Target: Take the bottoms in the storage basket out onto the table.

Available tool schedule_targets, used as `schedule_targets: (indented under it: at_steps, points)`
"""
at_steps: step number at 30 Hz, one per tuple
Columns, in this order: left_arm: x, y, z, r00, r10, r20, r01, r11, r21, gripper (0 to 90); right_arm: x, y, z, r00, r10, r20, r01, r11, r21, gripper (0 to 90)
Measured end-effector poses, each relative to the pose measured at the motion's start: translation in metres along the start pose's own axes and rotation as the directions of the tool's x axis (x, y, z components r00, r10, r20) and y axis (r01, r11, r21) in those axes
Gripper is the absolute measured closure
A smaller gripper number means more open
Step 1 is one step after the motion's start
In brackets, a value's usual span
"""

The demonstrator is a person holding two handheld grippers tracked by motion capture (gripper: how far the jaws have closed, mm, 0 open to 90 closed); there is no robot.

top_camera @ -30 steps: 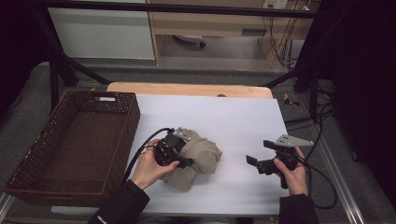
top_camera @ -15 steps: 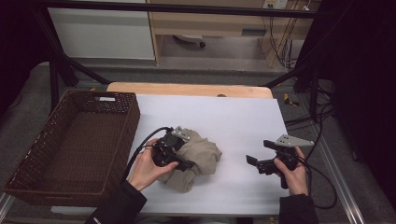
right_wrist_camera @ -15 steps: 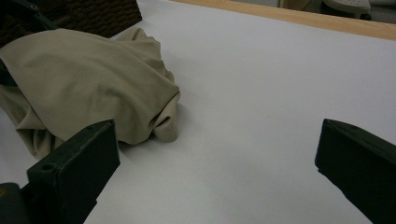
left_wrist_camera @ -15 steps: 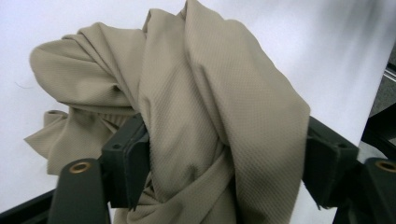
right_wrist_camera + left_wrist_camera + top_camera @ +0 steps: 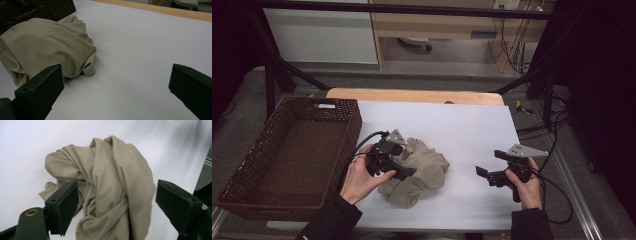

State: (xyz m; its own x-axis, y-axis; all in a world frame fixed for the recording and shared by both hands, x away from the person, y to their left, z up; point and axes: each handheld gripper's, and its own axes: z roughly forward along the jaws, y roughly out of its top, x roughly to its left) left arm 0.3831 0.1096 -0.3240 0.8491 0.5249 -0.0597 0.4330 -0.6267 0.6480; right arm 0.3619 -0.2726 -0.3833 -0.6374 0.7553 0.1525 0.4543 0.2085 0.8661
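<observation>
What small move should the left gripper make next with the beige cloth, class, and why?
Probably lower the left gripper and close on the beige cloth. Its jaws have just been opening and stand apart with the bunched cloth between them, unpressed; the wicker basket waits at the left.

The crumpled cloth (image 5: 419,172) is plain beige with a fine woven texture and no print. It lies on a plain white table top (image 5: 452,125), whose far edge is a strip of light wood (image 5: 412,96). Left of the cloth stands a dark brown wicker basket (image 5: 247,195) with a small white label (image 5: 326,105) on its far rim. Both grippers, the left gripper (image 5: 404,172) and the right gripper (image 5: 482,172), are black, each topped with a grey plate.
</observation>
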Motion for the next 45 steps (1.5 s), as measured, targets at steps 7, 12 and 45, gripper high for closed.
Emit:
schedule_targets:
  at_steps: [7, 12, 45]
  points:
    - [0.000, -0.002, -0.011, 1.0000, -0.002, -0.004, 0.002, 0.9998, -0.018, 17.1, 0.000, 0.000, 0.000, 1.0000, 0.000, -0.002, 0.000, 1.000, -0.002, 0.4]
    - [0.002, -0.006, -0.018, 0.9999, -0.001, -0.015, 0.000, 0.9997, -0.026, 16.1, 0.000, 0.000, 0.000, 1.0000, 0.000, -0.002, 0.000, 1.000, 0.001, 0.4]
    - [0.005, -0.023, -0.057, 0.9968, -0.036, -0.072, 0.031, 0.9971, -0.069, 14.3, 0.001, 0.001, -0.001, 1.0000, 0.000, -0.003, 0.000, 1.000, 0.000, 0.4]
